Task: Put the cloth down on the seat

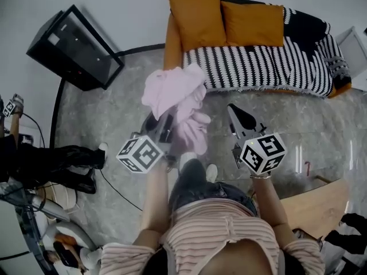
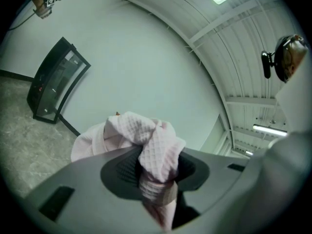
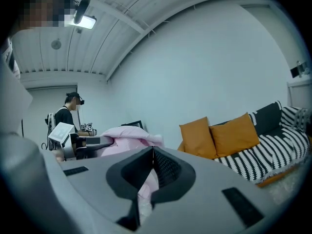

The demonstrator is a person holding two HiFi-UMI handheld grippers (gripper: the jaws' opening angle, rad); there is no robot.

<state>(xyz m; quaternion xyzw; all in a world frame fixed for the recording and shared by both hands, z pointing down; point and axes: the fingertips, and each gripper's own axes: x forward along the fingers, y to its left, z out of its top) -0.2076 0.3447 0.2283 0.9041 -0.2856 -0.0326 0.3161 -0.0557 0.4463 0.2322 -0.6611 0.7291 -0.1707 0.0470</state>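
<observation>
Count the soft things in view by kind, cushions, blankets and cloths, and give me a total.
Orange square fabric cushions: 2
Black-and-white striped knitted blanket: 1
Pink waffle-weave cloth: 1
Total: 4

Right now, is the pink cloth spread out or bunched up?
Bunched. The cloth hangs crumpled from the left tool, jaws clamped on a fold; it is not laid on the striped seat.
</observation>
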